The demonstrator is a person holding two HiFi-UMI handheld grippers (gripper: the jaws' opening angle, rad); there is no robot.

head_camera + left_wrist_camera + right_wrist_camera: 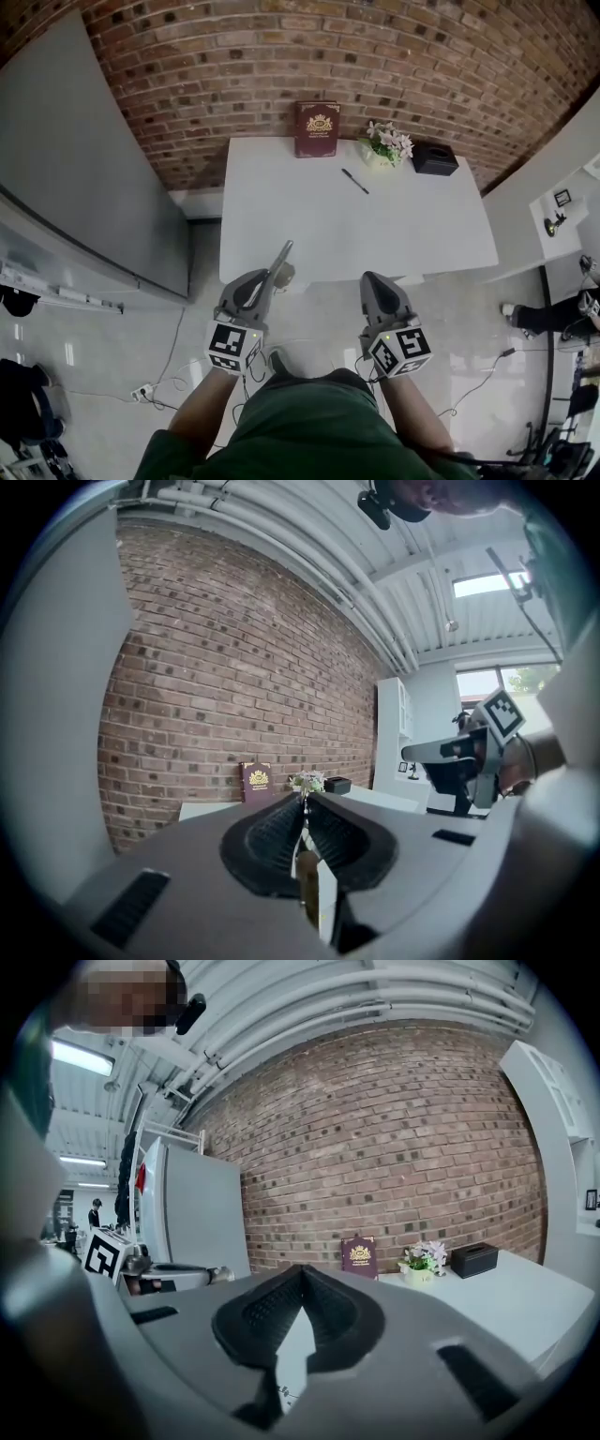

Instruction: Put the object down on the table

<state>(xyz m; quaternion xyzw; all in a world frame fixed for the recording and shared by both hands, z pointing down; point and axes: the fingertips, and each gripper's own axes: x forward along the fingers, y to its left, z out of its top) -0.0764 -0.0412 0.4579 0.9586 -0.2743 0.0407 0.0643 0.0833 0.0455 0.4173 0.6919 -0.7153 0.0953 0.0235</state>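
While the left gripper [268,278] is clamping it, the tool [281,257] is sitting off the table [309,225], at the near edge, with its thin grey end poking forward past the jaw tips and over that edge. In the left gripper view the jaws are pressing in from both sides on the tool [305,878] (its lower part is looking brownish, and what sort of tool it is I cannot tell). The right gripper [371,279] is hovering just short of the table's near edge, level with the left one, and its jaws are meeting at the tips with nothing between them [302,1271]. On the table's middle a pen [354,181] is lying. Along the table's far edge a book [317,128], flowers [389,143] and a black box [435,157] are standing.
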